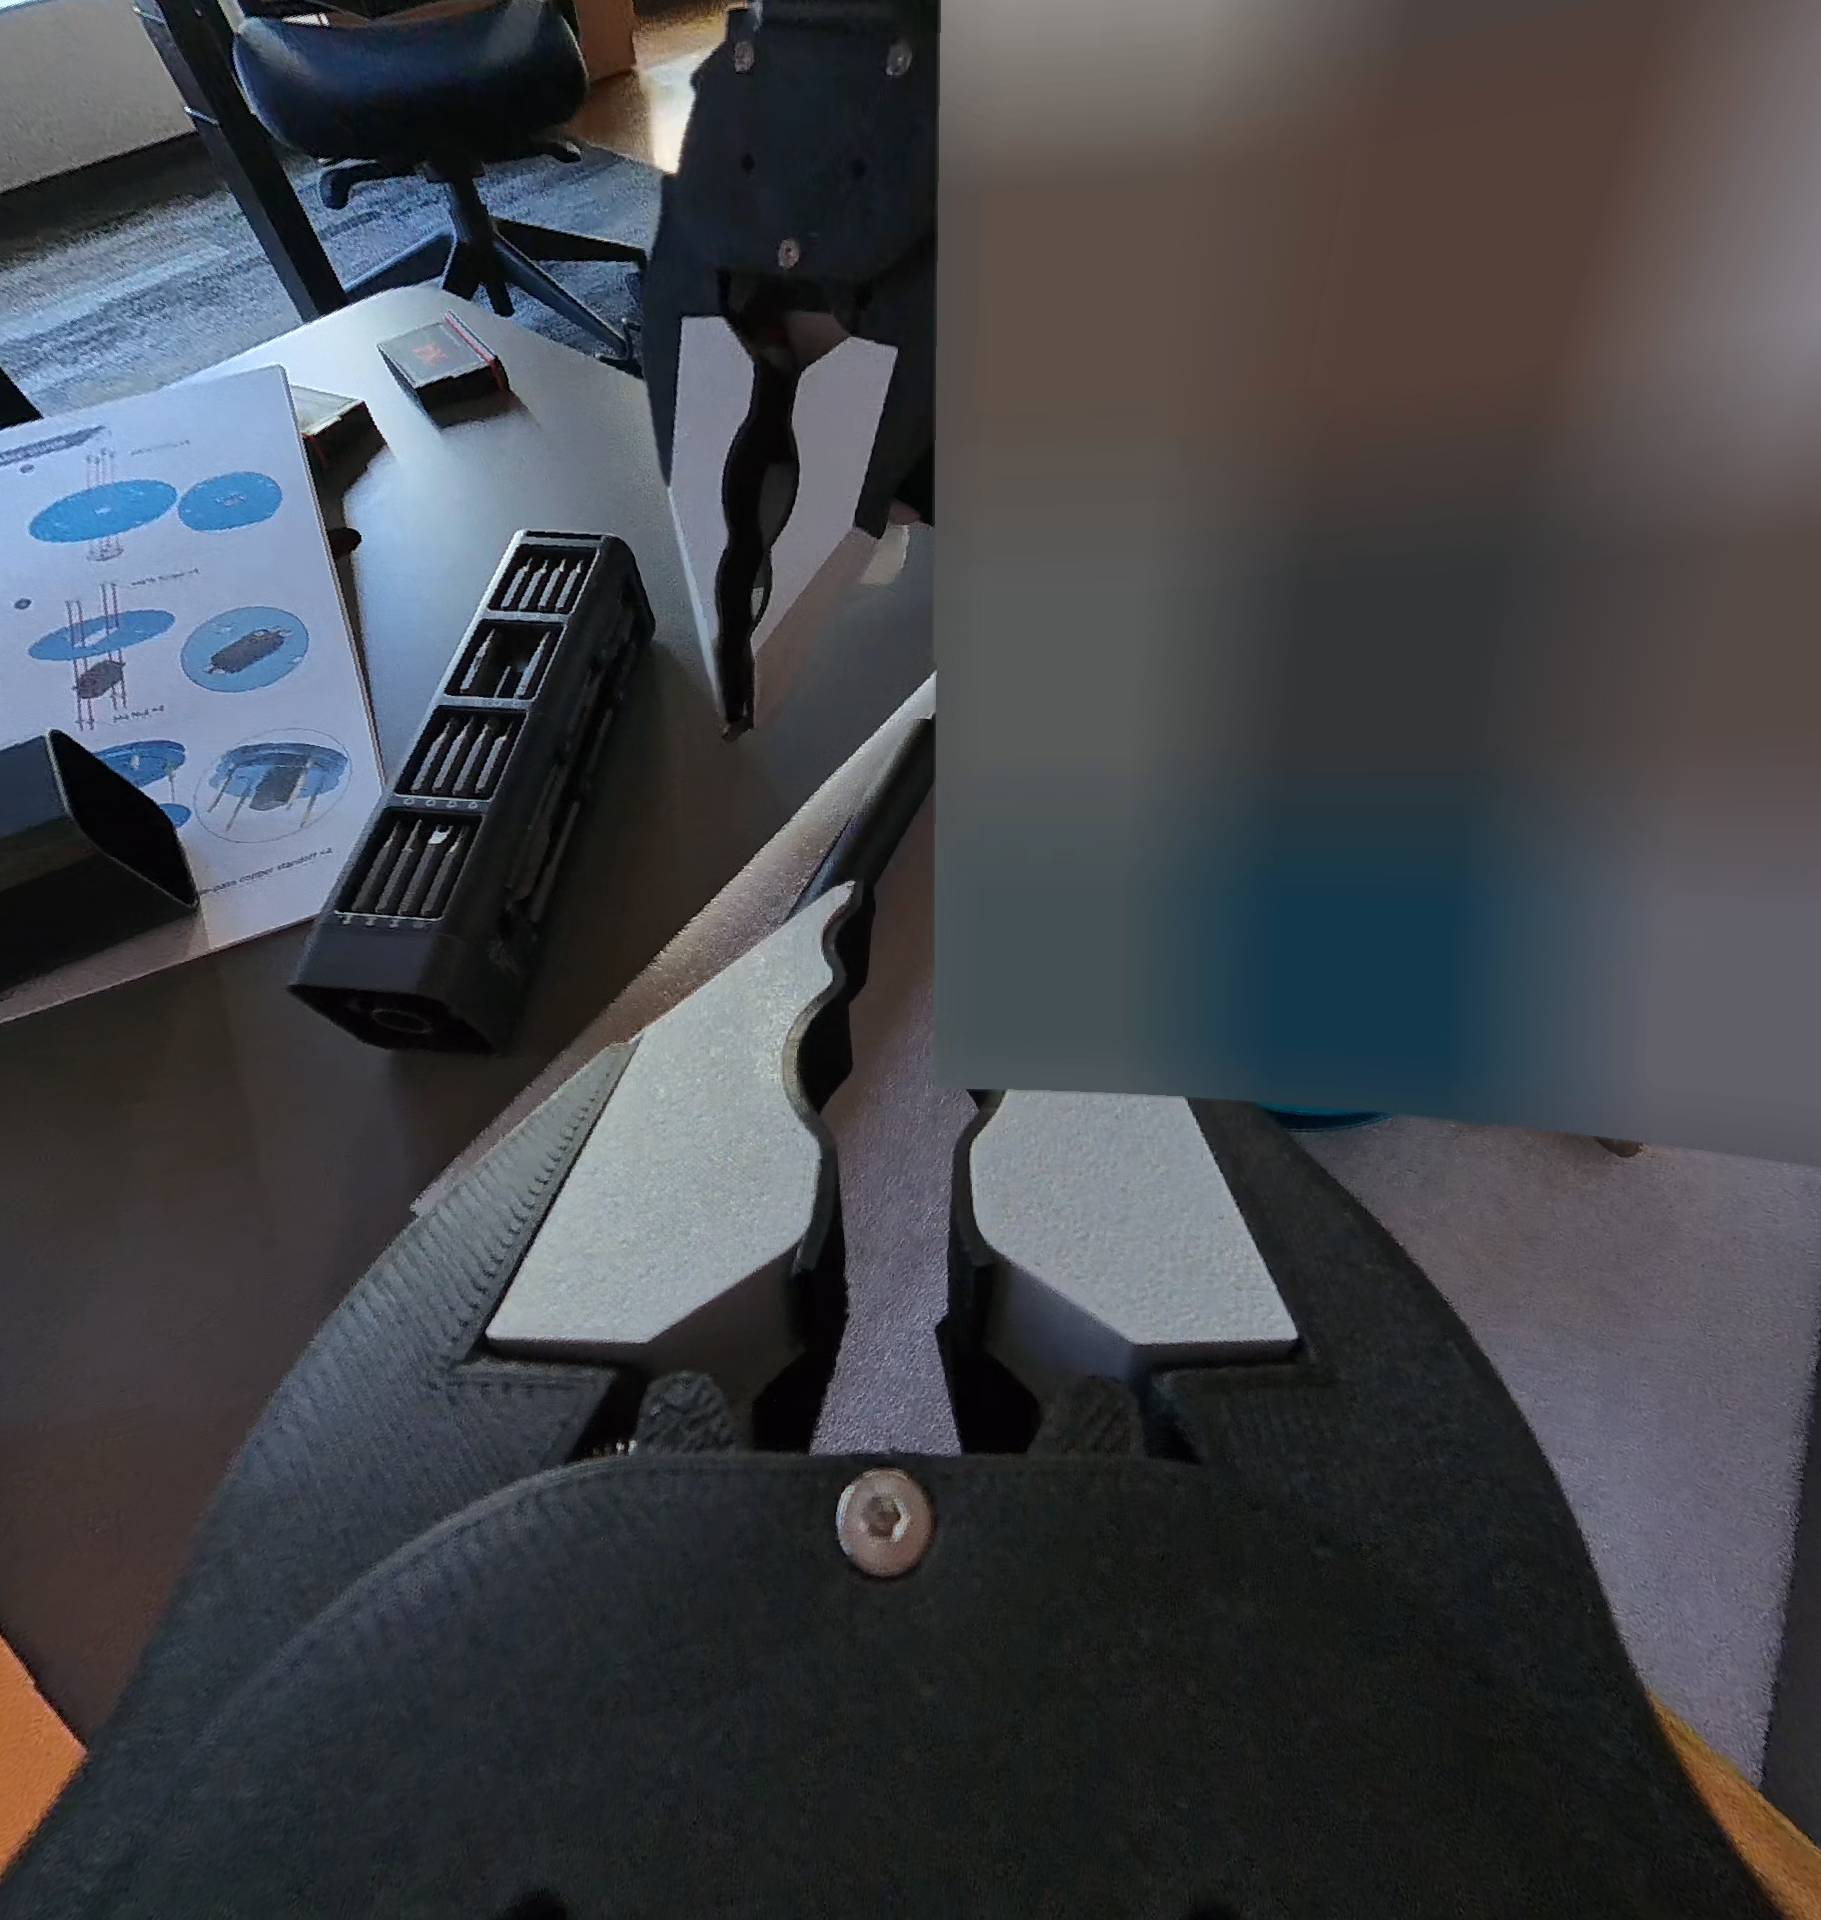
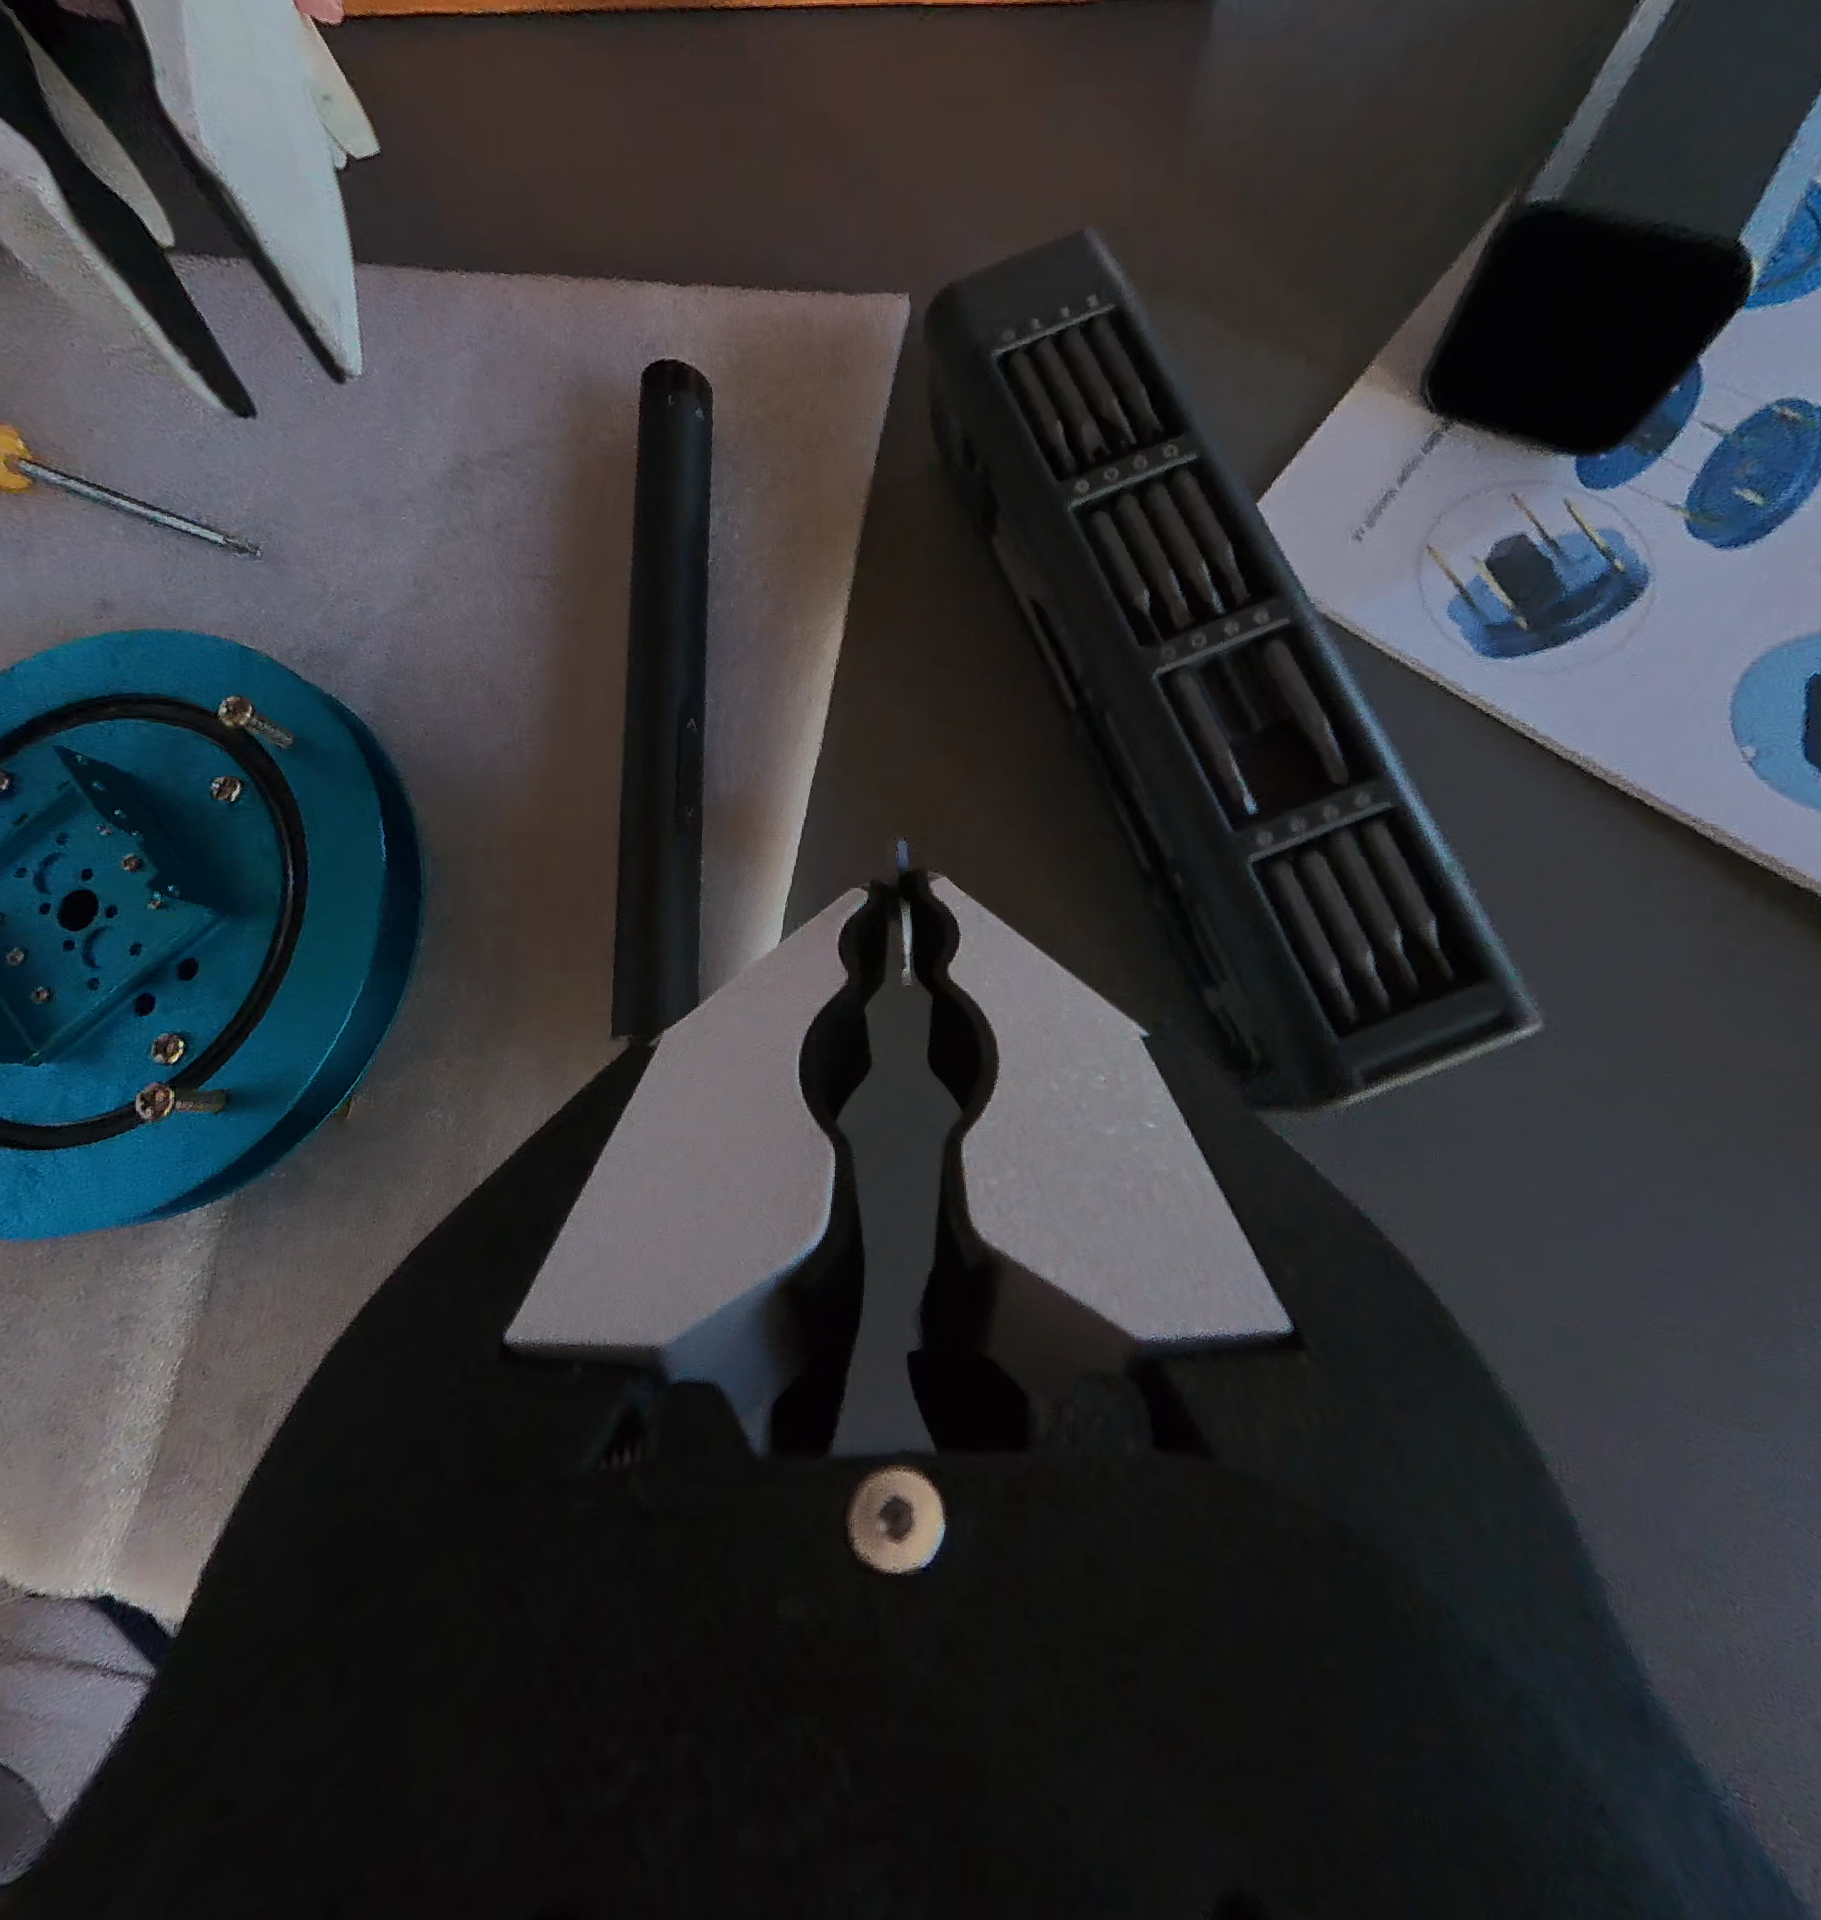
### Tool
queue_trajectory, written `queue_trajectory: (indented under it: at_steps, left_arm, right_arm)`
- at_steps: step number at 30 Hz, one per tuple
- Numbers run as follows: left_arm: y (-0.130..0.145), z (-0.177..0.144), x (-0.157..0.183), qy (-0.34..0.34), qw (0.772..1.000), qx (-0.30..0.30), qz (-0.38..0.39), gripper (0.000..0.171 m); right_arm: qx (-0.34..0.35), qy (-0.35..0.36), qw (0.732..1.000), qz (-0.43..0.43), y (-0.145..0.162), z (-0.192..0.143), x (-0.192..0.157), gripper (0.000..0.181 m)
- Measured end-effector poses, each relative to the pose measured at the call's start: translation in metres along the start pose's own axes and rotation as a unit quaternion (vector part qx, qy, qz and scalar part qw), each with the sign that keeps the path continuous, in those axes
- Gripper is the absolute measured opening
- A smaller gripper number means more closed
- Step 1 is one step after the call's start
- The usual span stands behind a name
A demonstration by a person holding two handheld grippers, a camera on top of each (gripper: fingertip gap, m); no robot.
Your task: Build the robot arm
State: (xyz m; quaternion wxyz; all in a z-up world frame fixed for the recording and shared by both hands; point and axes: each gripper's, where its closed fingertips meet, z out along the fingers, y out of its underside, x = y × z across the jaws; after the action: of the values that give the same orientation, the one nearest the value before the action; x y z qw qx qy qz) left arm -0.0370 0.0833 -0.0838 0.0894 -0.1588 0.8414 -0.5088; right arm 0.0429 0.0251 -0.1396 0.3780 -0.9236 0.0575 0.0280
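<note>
**A:** Right tongs (image 2: 901, 894) fill the near view. What are they doing?

**B:** They are closed on a slim metal screwdriver bit (image 2: 904, 935). It is pinched at the very tips, with one end poking out in front. That looks like a fingertip hold that leaves the end free.

**A:** Where does the bit sit relative to everything else?

**B:** It is held above the dark bench (image 2: 1508, 1351), at the edge of the grey cloth (image 2: 470, 468). On one side the black driver handle (image 2: 667, 707) lies on the cloth. On the other is the open bit rack (image 2: 1228, 675). One compartment of the rack has an empty gap (image 2: 1275, 764).

**A:** And the left tongs (image 2: 295, 393)?

**B:** Their fingers stand apart and I see nothing between them. They hang over the far part of the cloth, near a yellow-handled screwdriver (image 2: 85, 488).

**A:** Why have the cloth at all?

**B:** My guess is that it stops small parts rolling away. The blue round plate assembly (image 2: 345, 935) rests on it with screws standing in it and a black ring around its bracket.

**A:** What about the papers?

**B:** An illustrated instruction sheet (image 2: 1612, 623) lies beside the rack, probably within easy sight. The rack's black sleeve (image 2: 1592, 322) is parked on top of it, out of the way.
</note>
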Motion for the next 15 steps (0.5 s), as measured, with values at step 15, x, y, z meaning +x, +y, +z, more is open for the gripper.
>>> queue_trajectory:
  at_steps: [15]
  left_arm:
    - [0.012, 0.008, -0.003, 0.001, 1.000, -0.022, -0.011, 0.011]
  right_arm:
    - [0.045, 0.038, 0.998, -0.005, -0.007, -0.022, 0.015, 0.003]
